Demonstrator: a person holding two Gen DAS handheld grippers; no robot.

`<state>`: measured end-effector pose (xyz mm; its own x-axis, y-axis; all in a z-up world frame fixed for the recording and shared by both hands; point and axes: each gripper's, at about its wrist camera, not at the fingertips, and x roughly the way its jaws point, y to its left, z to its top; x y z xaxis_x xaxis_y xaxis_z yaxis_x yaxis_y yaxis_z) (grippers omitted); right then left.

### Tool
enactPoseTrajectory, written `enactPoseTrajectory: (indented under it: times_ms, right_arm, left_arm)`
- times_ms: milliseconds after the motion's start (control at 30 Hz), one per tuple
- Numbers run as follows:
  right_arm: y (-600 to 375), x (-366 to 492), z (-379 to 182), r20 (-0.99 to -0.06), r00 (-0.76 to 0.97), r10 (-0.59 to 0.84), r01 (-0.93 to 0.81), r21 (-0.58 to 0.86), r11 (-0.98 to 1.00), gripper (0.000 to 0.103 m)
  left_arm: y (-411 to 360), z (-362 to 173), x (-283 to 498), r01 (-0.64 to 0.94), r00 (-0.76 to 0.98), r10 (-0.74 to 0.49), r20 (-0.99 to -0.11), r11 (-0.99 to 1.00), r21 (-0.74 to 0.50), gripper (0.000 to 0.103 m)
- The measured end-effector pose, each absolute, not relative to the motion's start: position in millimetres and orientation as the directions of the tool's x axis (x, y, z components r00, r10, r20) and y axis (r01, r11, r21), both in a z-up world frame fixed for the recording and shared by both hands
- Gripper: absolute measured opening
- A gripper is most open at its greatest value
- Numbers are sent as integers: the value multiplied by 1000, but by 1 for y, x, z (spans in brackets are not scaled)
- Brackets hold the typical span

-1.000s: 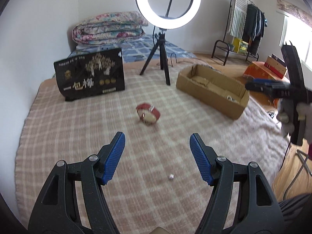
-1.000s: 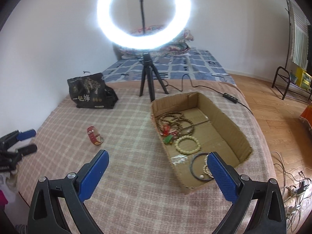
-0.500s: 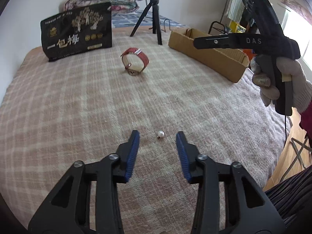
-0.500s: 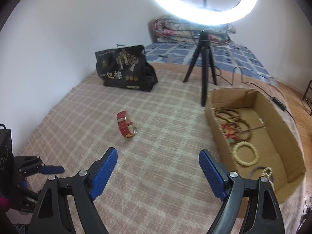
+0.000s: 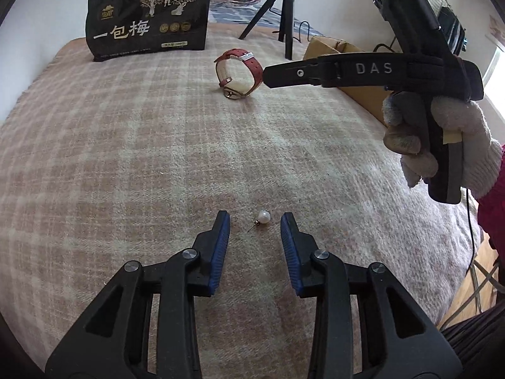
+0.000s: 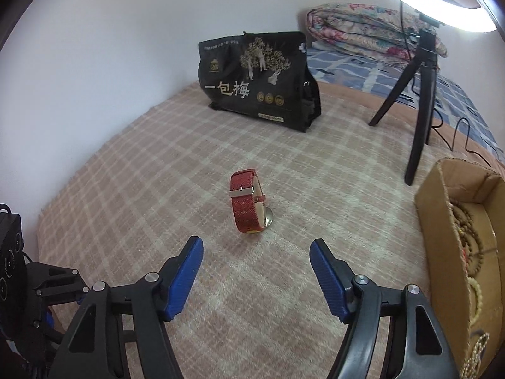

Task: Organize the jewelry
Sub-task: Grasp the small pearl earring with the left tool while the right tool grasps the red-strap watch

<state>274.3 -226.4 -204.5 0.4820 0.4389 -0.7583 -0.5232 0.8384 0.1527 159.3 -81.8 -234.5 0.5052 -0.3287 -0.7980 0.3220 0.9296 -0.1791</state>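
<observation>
A small pearl stud earring (image 5: 262, 217) lies on the plaid blanket, just ahead of and between the blue pads of my left gripper (image 5: 255, 221), which is open and narrowed around it without touching. A red-strap watch (image 5: 239, 73) stands on its edge farther back; it also shows in the right wrist view (image 6: 247, 202). My right gripper (image 6: 256, 249) is open and empty, a little short of the watch. The cardboard box (image 6: 457, 246) at the right holds several bead bracelets.
A black printed bag (image 6: 257, 79) stands at the back by the wall. A ring-light tripod (image 6: 421, 104) stands beside the box. Folded quilts (image 6: 363, 31) lie behind. The gloved hand holding the right gripper (image 5: 435, 145) fills the right of the left wrist view.
My left gripper has come down to the pearl earring and its jaws have narrowed around it. My right gripper has swung left from the box toward the watch.
</observation>
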Motion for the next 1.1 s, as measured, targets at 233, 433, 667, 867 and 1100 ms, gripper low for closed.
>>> enactPoseTrajectory:
  times_ms: [233,433,667,867,1100]
  right_arm:
    - [-221,284,-216,-761,466,451,-524,173,834,70]
    - [-211,291,-222,-765,463,448,-528,169,833,70]
    - [-197,300,-230,-777,466,423,-523,144,840,59]
    - [-196,308,-239,-788,459,410,-509,145,848,43]
    - [-196,311,-241,-788,463,406,-494,152,856,25]
  left_arm:
    - [-90,-241,159,271,544,-258,-798,954,-124,26]
    - [-83,-244,161,226,557,-244,-794,964,-138,10]
    - [-80,-245,162,219,565,-250,-786,964,-149,7]
    - [-79,-246,161,216,562,-264,-784,962,-169,7]
    - [-79,-245,161,215,562,-268,-782,961,-174,7]
